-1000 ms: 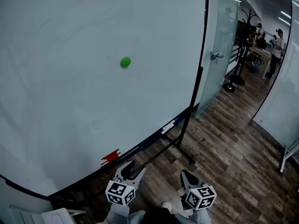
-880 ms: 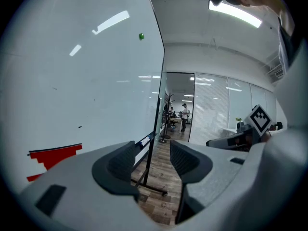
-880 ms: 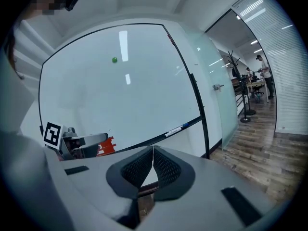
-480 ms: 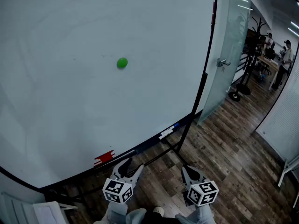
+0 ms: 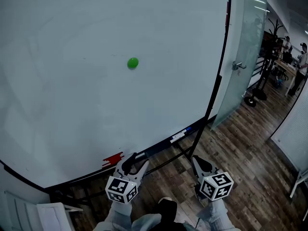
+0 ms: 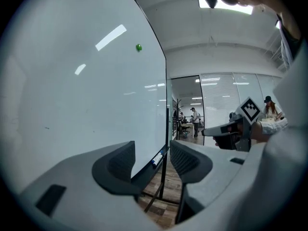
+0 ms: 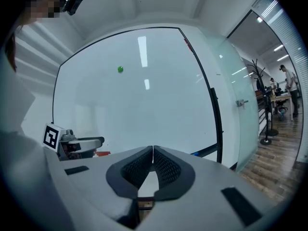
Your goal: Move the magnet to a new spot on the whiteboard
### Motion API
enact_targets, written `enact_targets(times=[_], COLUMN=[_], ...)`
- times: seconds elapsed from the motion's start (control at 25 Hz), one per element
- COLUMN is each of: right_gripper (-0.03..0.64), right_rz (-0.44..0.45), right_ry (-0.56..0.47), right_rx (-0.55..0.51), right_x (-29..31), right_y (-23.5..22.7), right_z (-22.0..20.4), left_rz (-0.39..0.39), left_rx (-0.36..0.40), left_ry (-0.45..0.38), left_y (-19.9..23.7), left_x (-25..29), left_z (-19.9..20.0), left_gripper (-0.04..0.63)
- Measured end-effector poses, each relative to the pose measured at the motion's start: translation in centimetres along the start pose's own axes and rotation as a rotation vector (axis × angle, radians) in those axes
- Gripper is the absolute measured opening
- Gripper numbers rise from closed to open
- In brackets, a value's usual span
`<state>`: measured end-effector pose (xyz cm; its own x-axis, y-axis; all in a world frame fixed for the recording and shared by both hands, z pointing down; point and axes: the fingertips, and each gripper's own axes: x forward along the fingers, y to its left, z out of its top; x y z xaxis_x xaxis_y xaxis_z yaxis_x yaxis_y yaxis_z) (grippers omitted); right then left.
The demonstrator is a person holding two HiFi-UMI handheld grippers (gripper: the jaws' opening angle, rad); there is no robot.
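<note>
The small green magnet [image 5: 133,62] looks light and hard; pinch its rim. Left gripper [image 5: 136,162] gapes empty, right gripper [image 5: 199,163] pressed closed.

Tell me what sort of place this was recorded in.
Most likely an office: a large whiteboard on a stand carrying a green magnet, a frosted glass door beside it, and people at desks beyond.
</note>
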<state>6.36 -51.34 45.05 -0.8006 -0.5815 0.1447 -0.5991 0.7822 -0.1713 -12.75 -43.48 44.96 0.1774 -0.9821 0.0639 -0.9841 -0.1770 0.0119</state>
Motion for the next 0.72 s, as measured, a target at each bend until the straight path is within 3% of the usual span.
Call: enact_targets(times=[0.28,0.72], right_gripper=[0.029,0.029], right_rz=[0.035,0.139], right_ry=[-0.056,-0.172], right_rx=[-0.052,-0.155], right_x=[1.7,4.4], right_y=[-0.9,0.3], right_z=[4.6,12.4], left_rz=[0.049,0.108], left_rx=[0.082,0.192], left_ry=[-0.012,-0.102], left_y=[1.7,2.2], left_x=[0.5,2.8], left_z=[2.7,8.2], left_gripper=[0.224,0.224])
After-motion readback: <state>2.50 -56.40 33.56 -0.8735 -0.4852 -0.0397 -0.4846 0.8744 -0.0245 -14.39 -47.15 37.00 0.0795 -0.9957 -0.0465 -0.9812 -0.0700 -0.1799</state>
